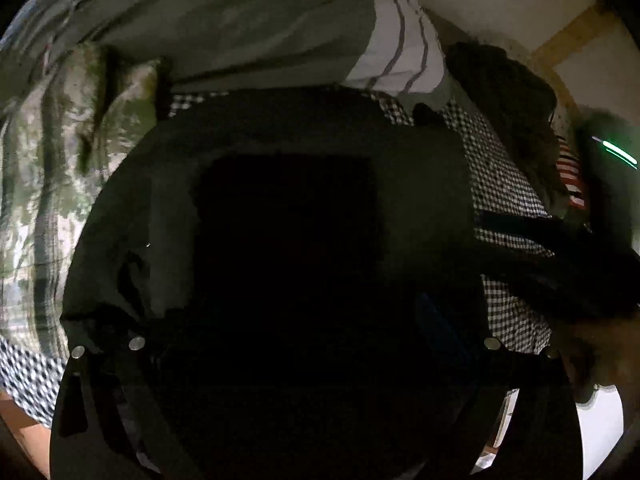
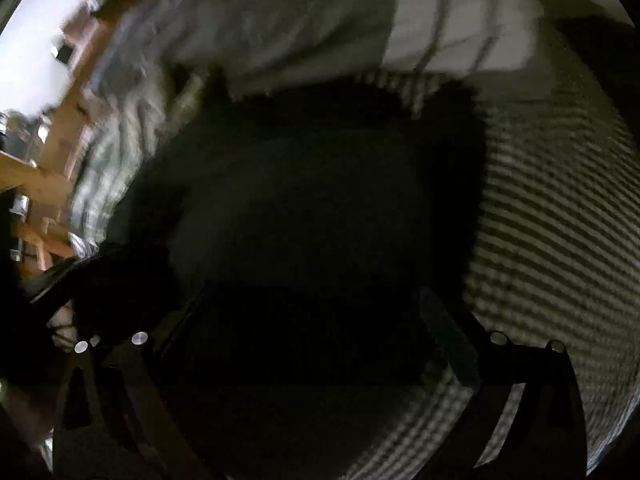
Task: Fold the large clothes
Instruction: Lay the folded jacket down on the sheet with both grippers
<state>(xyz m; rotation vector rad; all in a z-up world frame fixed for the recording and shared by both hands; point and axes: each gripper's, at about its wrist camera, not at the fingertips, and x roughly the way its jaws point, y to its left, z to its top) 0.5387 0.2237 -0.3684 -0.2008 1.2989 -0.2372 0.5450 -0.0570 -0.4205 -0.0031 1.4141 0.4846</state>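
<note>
left wrist: dark garment point(image 1: 280, 200) covers checkered sheet point(image 1: 504, 176).

A large black garment point(image 1: 288, 208) fills the space before my jaws; checked black-and-white cloth point(image 1: 504, 184) lies open rightward; grey-green bedding point(image 1: 240, 28) blocks beyond.

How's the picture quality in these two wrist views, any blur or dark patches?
Left wrist view: sharper, checkered cloth squares readable, but the dark garment is underexposed to near black, hiding the hand-held gripper tips. Right wrist view: heavy motion blur, the checks smear into stripes, wooden furniture streaked, centre equally dark.
</note>
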